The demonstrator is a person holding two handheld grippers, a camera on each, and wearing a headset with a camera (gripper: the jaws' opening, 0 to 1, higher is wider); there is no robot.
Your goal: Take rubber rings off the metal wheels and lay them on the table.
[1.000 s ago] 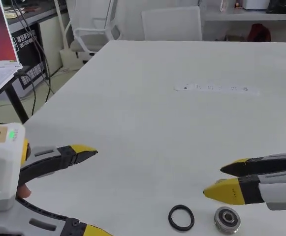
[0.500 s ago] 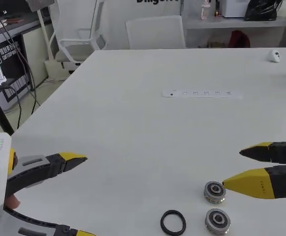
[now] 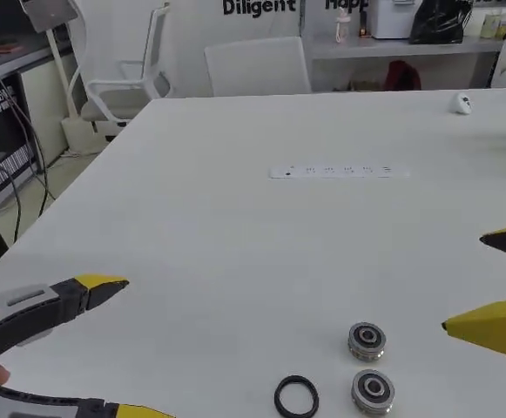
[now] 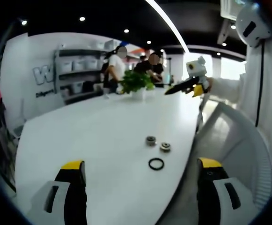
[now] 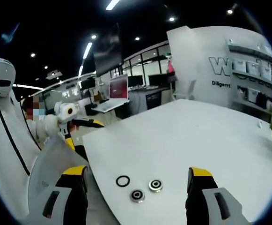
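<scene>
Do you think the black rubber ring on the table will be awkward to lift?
Probably light, floppy: the rubber ring is a thin loop. Lying flat on the table, it likely won't roll, but gives little to pinch.

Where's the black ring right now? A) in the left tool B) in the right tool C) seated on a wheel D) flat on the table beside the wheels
D: the black ring lies flat on the table, left of the nearer wheel with a gap between them.
</scene>
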